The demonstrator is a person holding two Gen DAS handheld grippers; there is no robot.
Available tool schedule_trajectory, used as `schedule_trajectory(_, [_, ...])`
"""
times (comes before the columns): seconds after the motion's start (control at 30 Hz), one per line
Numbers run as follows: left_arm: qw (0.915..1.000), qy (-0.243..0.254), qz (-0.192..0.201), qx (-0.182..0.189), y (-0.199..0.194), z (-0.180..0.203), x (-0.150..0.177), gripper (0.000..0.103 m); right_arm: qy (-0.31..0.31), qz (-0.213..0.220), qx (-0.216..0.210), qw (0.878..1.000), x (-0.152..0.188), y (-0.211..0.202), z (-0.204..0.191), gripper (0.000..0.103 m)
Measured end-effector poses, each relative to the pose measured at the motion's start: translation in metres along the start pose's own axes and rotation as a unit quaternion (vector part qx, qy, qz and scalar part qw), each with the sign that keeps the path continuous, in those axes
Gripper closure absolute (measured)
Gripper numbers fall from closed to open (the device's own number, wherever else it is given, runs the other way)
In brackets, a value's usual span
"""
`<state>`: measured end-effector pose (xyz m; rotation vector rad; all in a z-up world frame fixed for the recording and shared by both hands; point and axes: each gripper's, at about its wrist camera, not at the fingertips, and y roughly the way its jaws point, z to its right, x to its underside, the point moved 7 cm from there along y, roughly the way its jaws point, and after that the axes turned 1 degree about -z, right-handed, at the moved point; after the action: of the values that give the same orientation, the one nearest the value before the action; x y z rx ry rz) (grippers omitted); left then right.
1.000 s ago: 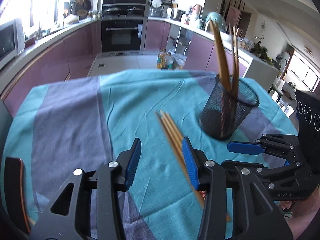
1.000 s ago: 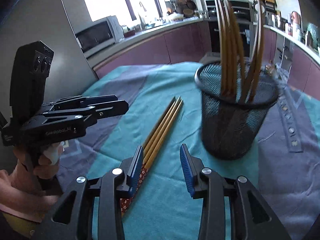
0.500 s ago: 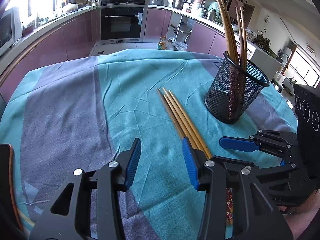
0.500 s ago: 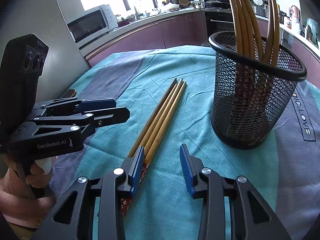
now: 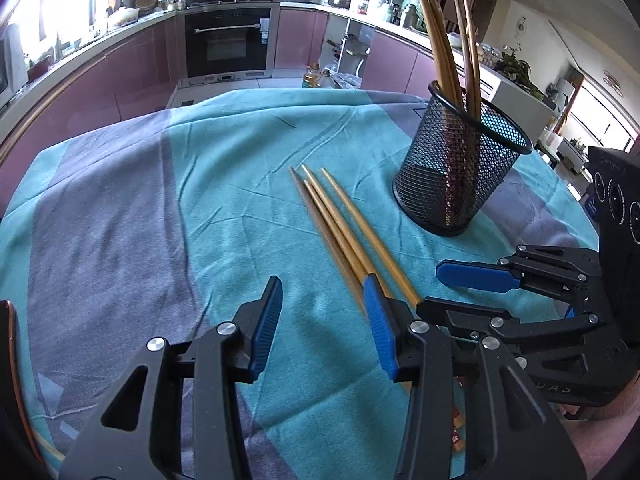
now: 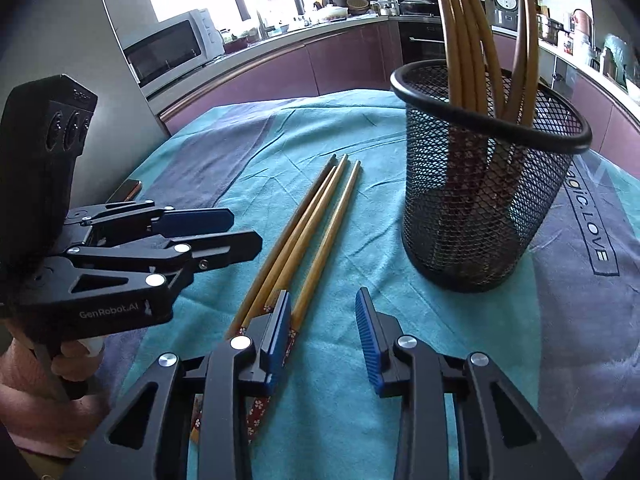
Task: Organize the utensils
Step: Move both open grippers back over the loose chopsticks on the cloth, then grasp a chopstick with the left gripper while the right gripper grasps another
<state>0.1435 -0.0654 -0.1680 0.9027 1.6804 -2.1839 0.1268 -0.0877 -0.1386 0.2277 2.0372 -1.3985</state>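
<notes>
Several loose wooden chopsticks [image 5: 340, 232] [image 6: 304, 236] lie side by side on the teal and grey cloth, red patterned ends toward me. A black mesh holder [image 5: 456, 172] [image 6: 480, 200] stands upright to their right with several chopsticks in it. My left gripper [image 5: 320, 320] [image 6: 208, 232] hangs open over bare cloth just left of the loose chopsticks, whose near ends pass under its right finger. My right gripper [image 6: 324, 332] [image 5: 472, 276] is low over the cloth and its jaws are closing. Nothing is between them; the chopsticks run under its left finger.
A dark flat object with a copper rim [image 6: 128, 190] lies at the table's left edge. The round table [image 5: 100, 200] drops off to the kitchen floor beyond. Purple cabinets, an oven [image 5: 228, 40] and a microwave [image 6: 172, 48] stand further back.
Both grippers have come lower and nearer the cloth. The right jaws have narrowed a little. The loose chopsticks and the holder have stayed put.
</notes>
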Motion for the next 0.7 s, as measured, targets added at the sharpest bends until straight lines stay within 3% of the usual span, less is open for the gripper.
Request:
schedule_trajectory(0.27, [0.9998, 0.010, -0.015, -0.006, 0.016, 0.008, -0.004, 0.061, 0.003, 0.000, -0.004, 1.000, 0.001, -0.001, 0.001, 0.071])
schedule_trajectory(0.7, [0.9995, 0.019, -0.024, -0.008, 0.017, 0.006, -0.003, 0.071, -0.010, 0.001, 0.018, 1.000, -0.005, 0.006, -0.004, 0.072])
